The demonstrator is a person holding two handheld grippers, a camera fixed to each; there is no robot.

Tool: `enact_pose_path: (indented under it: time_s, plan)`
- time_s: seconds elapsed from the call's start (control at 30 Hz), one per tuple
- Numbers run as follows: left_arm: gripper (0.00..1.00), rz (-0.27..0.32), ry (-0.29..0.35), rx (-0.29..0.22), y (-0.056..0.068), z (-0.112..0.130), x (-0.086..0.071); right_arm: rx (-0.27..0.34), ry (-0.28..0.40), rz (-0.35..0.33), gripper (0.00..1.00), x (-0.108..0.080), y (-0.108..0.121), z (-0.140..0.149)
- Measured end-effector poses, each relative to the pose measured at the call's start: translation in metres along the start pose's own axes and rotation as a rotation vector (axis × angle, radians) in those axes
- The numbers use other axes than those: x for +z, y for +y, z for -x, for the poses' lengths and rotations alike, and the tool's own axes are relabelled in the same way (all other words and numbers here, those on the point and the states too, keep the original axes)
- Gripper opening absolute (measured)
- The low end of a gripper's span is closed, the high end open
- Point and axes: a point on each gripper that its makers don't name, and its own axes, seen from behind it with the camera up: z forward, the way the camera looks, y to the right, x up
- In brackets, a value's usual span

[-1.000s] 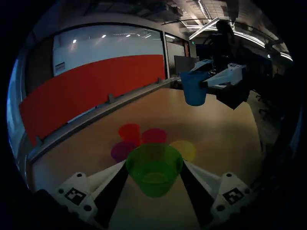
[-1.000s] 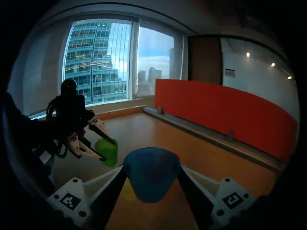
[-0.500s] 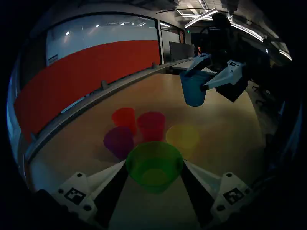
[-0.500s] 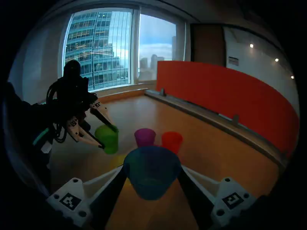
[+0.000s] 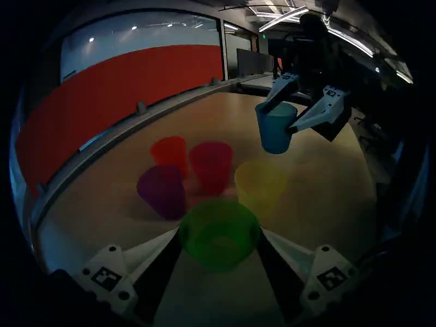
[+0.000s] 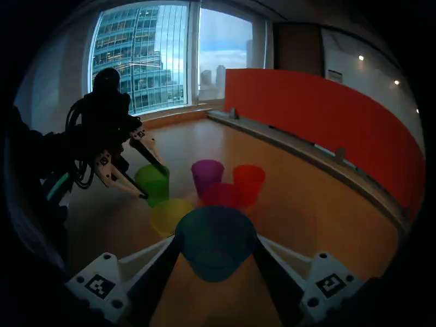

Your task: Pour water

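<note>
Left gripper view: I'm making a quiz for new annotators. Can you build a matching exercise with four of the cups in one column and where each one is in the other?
Things:
1. green cup
2. blue cup
3. yellow cup
4. purple cup

Places:
A. held off the table in the right claw
B. standing on the table, rightmost of the group
C. held in the left claw
D. standing on the table, leftmost of the group

Pairs: 1-C, 2-A, 3-B, 4-D
</note>
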Motion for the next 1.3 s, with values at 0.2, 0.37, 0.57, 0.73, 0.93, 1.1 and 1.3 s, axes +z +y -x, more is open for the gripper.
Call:
enact_pose_path:
  time_s: [0.2,0.37,0.57,0.73,0.93,1.1,1.3]
  plan:
    - [0.89,0.004,-0.004,-0.001,-0.001,0.005,0.006,0.004,-0.017,-0.005,0.93,0.004,-0.003,0.008]
    - [0.89,0.004,-0.007,-0.003,-0.001,0.009,0.01,0.006,-0.028,-0.007,0.93,0.006,-0.004,0.015]
    - [0.89,0.007,0.0,-0.01,-0.001,0.011,0.011,0.003,-0.042,-0.007,0.92,0.007,-0.005,0.021]
    - [0.89,0.009,0.004,-0.018,-0.001,0.013,0.01,0.008,-0.05,-0.01,0.92,0.009,-0.008,0.026]
    - [0.92,0.007,0.018,-0.027,-0.002,0.012,0.008,0.011,-0.062,-0.01,0.92,0.013,-0.01,0.034]
    - [1.0,0.004,0.015,-0.026,-0.003,0.014,0.007,0.009,-0.071,-0.01,0.93,0.016,-0.012,0.039]
    - [1.0,0.004,-0.001,-0.033,-0.003,0.023,0.005,0.006,-0.081,-0.006,0.93,0.019,-0.012,0.047]
